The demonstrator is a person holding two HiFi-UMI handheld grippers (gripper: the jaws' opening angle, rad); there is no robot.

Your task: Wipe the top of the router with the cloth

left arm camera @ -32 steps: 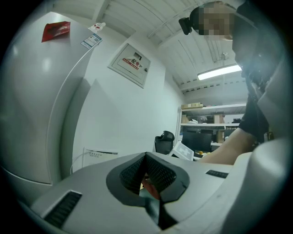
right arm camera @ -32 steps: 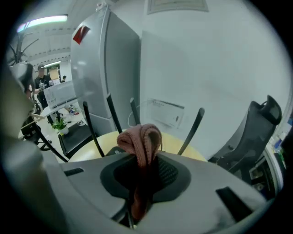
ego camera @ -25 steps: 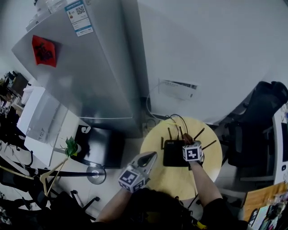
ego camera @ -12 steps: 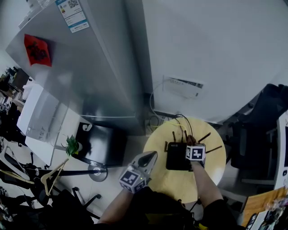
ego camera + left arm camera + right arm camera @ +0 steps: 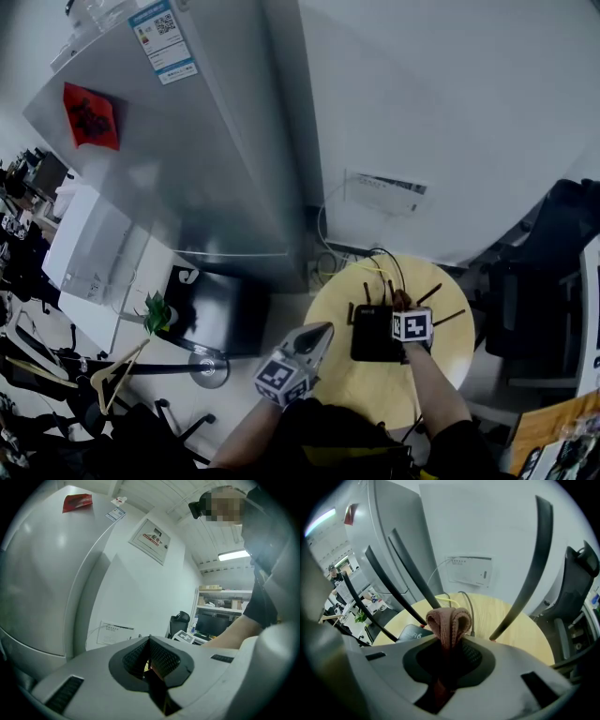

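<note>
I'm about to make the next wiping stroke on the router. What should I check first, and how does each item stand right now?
1. Cloth held firmly: ok. The right gripper has its jaws shut on the folded cloth.
2. Gripper over the router: ok. The head view shows it above the router's back right part.
3. Cloth touching the router's top: cannot tell. No view shows the contact.
4. Stroke path free: not ok. The antennas rise close on both sides of the cloth.
5. Left gripper out of the way: ok. It is shut and empty, near the left edge of the table, apart from the router.
</note>
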